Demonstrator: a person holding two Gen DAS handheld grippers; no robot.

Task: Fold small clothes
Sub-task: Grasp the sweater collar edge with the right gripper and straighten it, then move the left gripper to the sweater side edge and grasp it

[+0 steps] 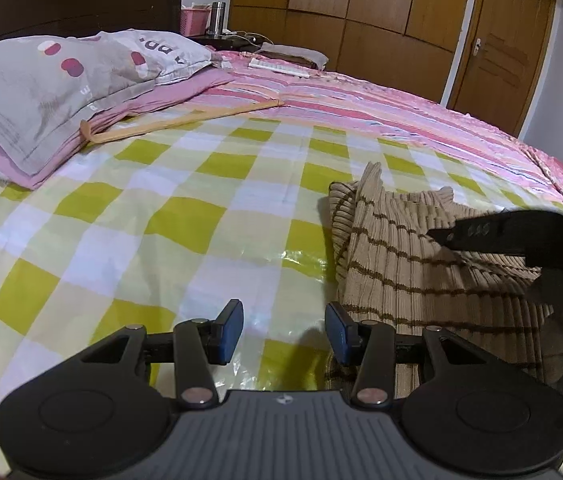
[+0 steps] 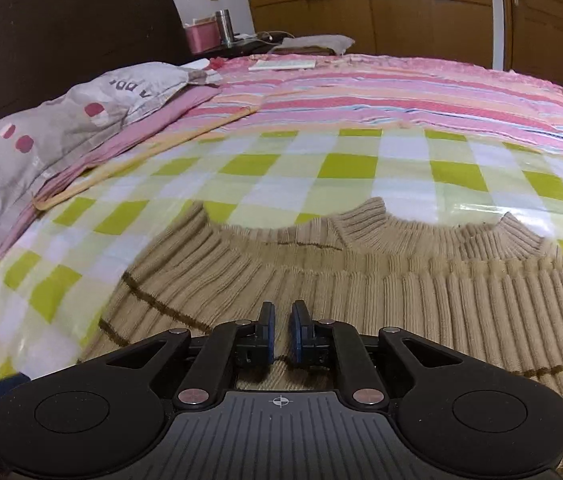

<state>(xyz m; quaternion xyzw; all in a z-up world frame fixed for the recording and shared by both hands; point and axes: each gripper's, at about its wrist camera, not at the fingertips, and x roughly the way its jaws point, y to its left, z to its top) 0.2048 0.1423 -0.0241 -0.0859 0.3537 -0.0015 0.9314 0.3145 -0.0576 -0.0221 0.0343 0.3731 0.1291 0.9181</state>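
A beige ribbed sweater (image 2: 361, 280) with thin brown stripes lies on a green-and-white checked plastic sheet (image 1: 161, 220) spread over a bed. Seen from the left wrist camera, the garment sits to the right, bunched in folds with one corner peaking upward. The left gripper (image 1: 283, 330) hangs over the checked sheet just beside the sweater's left edge, its blue-padded fingers spread wide apart with nothing between them; its right finger lies at the knit's border. The right gripper (image 2: 281, 330) sits low over the sweater's body, its two fingers drawn nearly together with a narrow gap showing between the pads; whether any knit is pinched there cannot be told from this view. In the left wrist view the right gripper reaches in from the right edge, above the striped knit.

Beyond the sheet, a pink striped bedspread (image 1: 401, 108) covers the far side of the mattress. A grey patterned pillow (image 1: 61, 80) rests on a pink one by the dark headboard (image 2: 61, 40). Wooden wardrobe doors (image 1: 361, 8) line the back wall.
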